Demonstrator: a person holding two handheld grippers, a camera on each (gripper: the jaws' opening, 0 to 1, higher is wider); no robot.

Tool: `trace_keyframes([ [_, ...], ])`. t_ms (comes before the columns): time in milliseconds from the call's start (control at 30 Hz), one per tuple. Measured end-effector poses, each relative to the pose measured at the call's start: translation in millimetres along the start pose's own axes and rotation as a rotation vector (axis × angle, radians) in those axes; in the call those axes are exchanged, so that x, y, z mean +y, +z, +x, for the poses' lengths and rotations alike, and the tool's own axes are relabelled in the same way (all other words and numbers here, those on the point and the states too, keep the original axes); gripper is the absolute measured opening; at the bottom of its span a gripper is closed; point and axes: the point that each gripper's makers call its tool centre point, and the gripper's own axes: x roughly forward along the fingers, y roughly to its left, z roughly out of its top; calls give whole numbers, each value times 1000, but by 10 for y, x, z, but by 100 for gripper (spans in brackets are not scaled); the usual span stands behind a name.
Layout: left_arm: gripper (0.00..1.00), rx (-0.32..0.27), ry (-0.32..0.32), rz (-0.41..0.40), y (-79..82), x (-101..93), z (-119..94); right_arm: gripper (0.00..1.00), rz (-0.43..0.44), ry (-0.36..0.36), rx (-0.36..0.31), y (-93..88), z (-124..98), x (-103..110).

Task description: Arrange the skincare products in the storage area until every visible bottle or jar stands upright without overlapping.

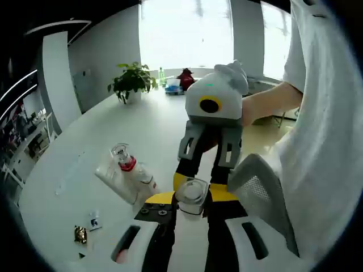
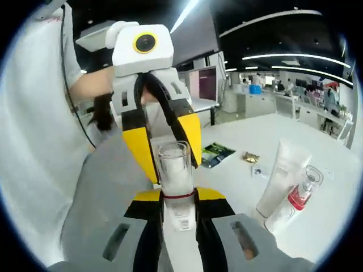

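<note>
Both grippers meet above the table [image 1: 142,130] on one clear-capped bottle [image 2: 174,170]: the right gripper [image 2: 177,195] clamps its body, while the left gripper [image 2: 170,148] closes around its cap. A careless pull could twist it free and drop it onto the bottle and tube [image 2: 282,173] lying near the edge.

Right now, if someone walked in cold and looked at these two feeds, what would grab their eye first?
Two hand-held grippers face each other, both closed on one clear-capped bottle held between them. The right hand-held gripper clamps it near the red band, and the left hand-held gripper holds the cap end. Next, a white tube and another red-banded bottle lean together on the white table, beside the person in the white shirt.
</note>
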Motion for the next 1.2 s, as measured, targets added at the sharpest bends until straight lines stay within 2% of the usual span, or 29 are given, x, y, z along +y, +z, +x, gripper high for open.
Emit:
trace_keyframes([
  [300, 25, 80, 28, 16, -308, 140, 313, 20, -18, -43, 58, -428, 135, -204],
  [333, 25, 89, 28, 15, -384, 171, 362, 20, -13, -43, 63, -464, 145, -213],
  [533, 25, 119, 50, 0, -527, 227, 471, 20, 1, -46, 84, -631, 204, -278],
  [967, 24, 123, 87, -23, -602, 386, 577, 21, 12, -85, 128, -758, 247, -448],
  [1200, 24, 83, 103, -63, -572, 486, 639, 23, 77, -127, 127, -824, 218, -559],
])
